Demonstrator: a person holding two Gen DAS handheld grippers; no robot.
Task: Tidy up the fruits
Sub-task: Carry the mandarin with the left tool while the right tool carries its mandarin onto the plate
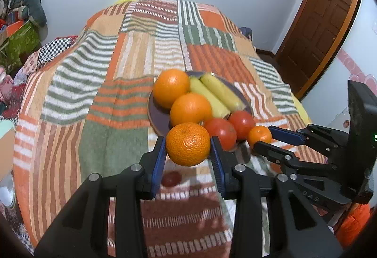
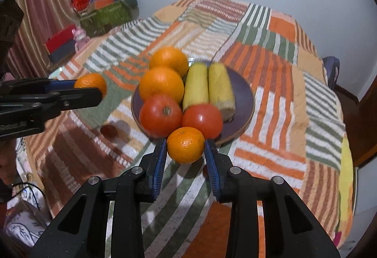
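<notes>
Striped patchwork cloth [image 1: 99, 97] covers the table, white wall behind, brown door [image 1: 329, 22] off to one side. Left gripper [image 1: 188, 151] fingers are clamped on a mandarin [image 1: 188, 143], held above the cloth just short of the plate [image 1: 157, 116]. Right gripper [image 2: 185, 149] is likewise closed on a smaller mandarin [image 2: 185, 144], right at the plate's near rim beside the two tomatoes [image 2: 161, 115].

Plate already carries two oranges [image 2: 162, 85] at the far left, two yellow bananas [image 2: 196, 85] lying side by side, tomatoes in front. Looks like the placing step, both mandarins in transit. Free space seems tight — mostly bare rim to the right, by the bananas.

Next prob. calls for lowering each mandarin into a gap w/o nudging the round fruit — they'd roll. A small dark red thing [image 2: 108, 130] sits on the cloth nearby; can't tell what.
</notes>
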